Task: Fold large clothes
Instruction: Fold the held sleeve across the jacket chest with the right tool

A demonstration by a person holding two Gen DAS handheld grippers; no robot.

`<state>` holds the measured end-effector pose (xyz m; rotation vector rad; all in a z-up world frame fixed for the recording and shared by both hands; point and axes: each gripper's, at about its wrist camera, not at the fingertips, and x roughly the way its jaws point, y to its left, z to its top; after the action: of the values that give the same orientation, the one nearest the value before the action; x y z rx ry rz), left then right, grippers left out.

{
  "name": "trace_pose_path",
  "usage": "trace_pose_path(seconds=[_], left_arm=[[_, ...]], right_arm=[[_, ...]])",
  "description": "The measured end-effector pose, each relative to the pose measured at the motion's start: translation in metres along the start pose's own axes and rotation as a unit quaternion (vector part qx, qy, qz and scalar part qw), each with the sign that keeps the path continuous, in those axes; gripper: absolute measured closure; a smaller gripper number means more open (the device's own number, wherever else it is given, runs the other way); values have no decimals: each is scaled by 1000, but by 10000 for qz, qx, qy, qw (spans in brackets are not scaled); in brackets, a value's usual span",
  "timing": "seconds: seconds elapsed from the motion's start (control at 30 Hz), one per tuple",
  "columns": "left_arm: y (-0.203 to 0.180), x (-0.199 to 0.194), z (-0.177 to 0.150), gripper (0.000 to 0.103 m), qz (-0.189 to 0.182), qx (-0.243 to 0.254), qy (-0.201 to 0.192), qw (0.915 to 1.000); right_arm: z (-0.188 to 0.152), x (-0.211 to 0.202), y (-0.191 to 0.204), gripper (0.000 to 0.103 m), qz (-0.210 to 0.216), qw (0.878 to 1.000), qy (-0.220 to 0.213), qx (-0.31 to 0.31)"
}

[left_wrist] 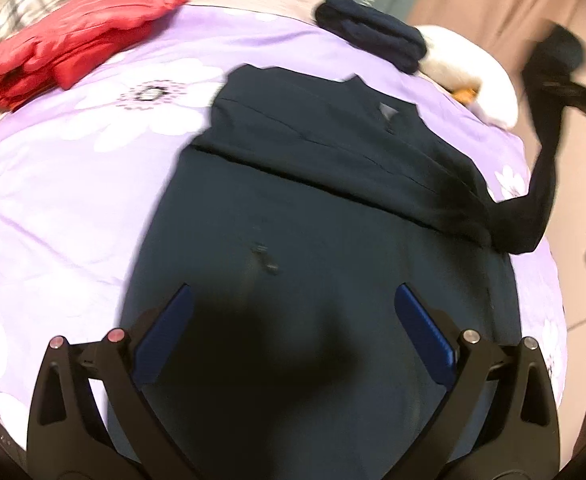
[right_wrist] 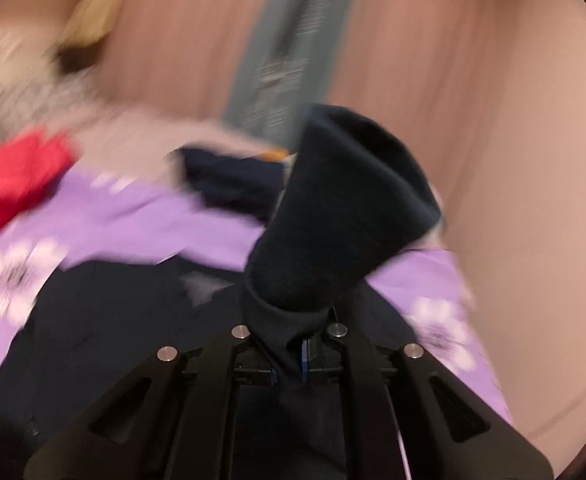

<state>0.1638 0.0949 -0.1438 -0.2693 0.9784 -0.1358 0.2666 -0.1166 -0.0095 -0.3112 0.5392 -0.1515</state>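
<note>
The dark jacket (left_wrist: 313, 184) lies spread on the purple floral bedspread (left_wrist: 73, 184), its left sleeve already laid across the chest. My right gripper (right_wrist: 291, 356) is clamped on the other sleeve (right_wrist: 333, 208), holding its cuff up off the bed, and my left gripper (left_wrist: 293, 320) hovers over the jacket's lower half with fingers spread and nothing between them. I judge the risk is drag: swinging the sleeve across too fast (both views are smeared with motion) could tug the shoulder and undo the fold already made. A red folded garment (left_wrist: 73, 40) and a folded navy one (left_wrist: 373, 40) sit well apart, near the far edge.
</note>
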Motion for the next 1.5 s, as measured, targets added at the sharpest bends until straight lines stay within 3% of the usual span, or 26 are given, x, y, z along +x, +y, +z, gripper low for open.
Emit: trace_pose_path(seconds=[0.07,0.1,0.13,0.17,0.3,0.4,0.5,0.6,0.67,0.73,0.77,0.87,1.03,1.07,1.13,1.17,1.2,1.23,1.27,1.33,1.4,1.5], left_arm=[[14,1,2,2,110,-116,-17,9999],[19,2,4,2,155,-174,-14,9997],[27,5,4,2,206,-273,1,9994],[33,8,5,2,213,-357,25,9991],[47,20,11,2,33,-539,144,9984],[49,32,25,2,-343,-634,196,9972],[42,48,53,2,-966,-711,176,9926],[34,69,82,2,-1572,-855,157,9837],[30,84,97,2,-1969,-1083,185,9742],[27,103,110,6,-1965,-1291,237,9717],[27,114,117,13,-1873,-1365,264,9724],[31,137,127,19,-1666,-1544,389,9731],[31,159,135,43,-1854,-1704,653,9656],[31,162,136,54,-1834,-1715,692,9655],[29,170,143,67,-1743,-1700,745,9670],[27,172,146,83,-1640,-1640,737,9699],[24,173,150,98,-1577,-1561,733,9723],[22,173,153,99,-1557,-1509,704,9737],[20,170,157,100,-1501,-1406,616,9767],[13,155,164,100,-1462,-1041,312,9833],[13,146,163,100,-1549,-859,154,9841],[22,156,146,100,-1264,-647,375,9892]], right_arm=[[-16,25,73,87,389,9960,439,-676],[-22,35,95,68,499,9932,578,-876],[-37,44,123,41,708,9883,738,-1132],[-54,51,147,33,866,9817,914,-1430],[-99,50,172,32,1362,9663,1253,-1788],[-108,42,136,31,1778,9666,1332,-1279],[-114,30,74,30,2034,9691,1315,-472],[-125,30,3,30,1872,9727,1341,300],[-138,36,-45,30,1509,9752,1437,752],[-156,43,-82,31,1245,9741,1550,1078],[-159,46,-92,31,1153,9741,1585,1132],[-181,53,-130,31,755,9757,1776,1038],[-203,71,-138,31,765,9760,1981,486],[-205,77,-135,31,754,9761,2003,363],[-206,88,-130,39,742,9774,1964,250],[-204,91,-126,46,707,9785,1928,174],[-203,97,-121,66,661,9795,1900,105],[-202,101,-119,84,612,9797,1908,67],[-201,108,-117,92,547,9797,1929,38],[-200,108,-120,97,573,9811,1842,176],[-203,101,-127,98,530,9837,1687,320],[-219,96,-135,99,506,9819,1768,445]])
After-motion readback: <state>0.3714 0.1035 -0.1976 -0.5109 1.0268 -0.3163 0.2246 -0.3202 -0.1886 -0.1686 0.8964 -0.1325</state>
